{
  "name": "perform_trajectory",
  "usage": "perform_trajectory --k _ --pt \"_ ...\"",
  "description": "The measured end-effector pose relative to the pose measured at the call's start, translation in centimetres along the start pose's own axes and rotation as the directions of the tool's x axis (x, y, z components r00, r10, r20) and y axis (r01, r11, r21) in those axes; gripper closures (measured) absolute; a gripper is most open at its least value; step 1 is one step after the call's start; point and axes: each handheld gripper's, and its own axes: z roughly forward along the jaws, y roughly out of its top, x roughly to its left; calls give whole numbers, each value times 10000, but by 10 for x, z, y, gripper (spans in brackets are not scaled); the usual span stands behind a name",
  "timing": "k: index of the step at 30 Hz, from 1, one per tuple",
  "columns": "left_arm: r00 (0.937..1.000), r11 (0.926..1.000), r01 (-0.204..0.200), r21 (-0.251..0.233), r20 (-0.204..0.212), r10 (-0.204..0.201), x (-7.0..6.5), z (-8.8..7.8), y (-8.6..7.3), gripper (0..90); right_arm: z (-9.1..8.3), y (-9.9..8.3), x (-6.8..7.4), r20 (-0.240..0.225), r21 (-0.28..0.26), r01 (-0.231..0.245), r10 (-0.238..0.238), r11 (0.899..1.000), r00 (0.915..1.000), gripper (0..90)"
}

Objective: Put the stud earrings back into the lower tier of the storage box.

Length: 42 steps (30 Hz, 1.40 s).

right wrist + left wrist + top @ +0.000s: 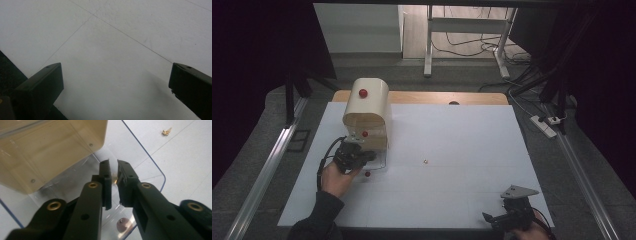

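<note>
- Left claw (113,173): we see its jaws almost together, a narrow slit between the tips, with a small brass-coloured piece (114,180) sitting in that slit. We cannot tell whether the pads press on it.
- Same claw in the high view (362,154) sits at the open front of a cream box with a rounded top (368,112), over a clear plastic tray (150,167) that juts out from the box onto the table (462,135).
- We note a red knob (363,93) on the box's top and a second red knob (365,134) lower on its front.
- One small reddish bead (124,224) lies on the clear tray, below the left claw's jaws.
- A tiny brass-coloured fitting (166,131) lies on the white table, well apart from the tray.
- Right claw (115,82): jaws stand wide apart with nothing between them, only bare table surface beneath. In the high view it rests (507,217) near the table's front right corner, well away from the box.
</note>
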Motion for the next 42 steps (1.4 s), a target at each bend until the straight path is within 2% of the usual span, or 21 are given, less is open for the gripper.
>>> perform_trajectory --k 12,25,33,42 --pt "10000 9997 -19 -237 -39 18 -1 -5 2 689 0 0 0 -9 29 24 -23 10000 10000 0" --pt "9992 9979 -298 -582 257 314 -8 -11 9 548 0 0 0 7 56 54 -54 10000 10000 0" --pt "9971 9951 -570 -808 462 609 -15 -13 14 456 0 0 0 -11 27 20 -20 10000 10000 0" --pt "9945 9930 -669 -970 733 741 -24 -12 19 332 0 0 0 -15 20 0 0 10000 10000 0"
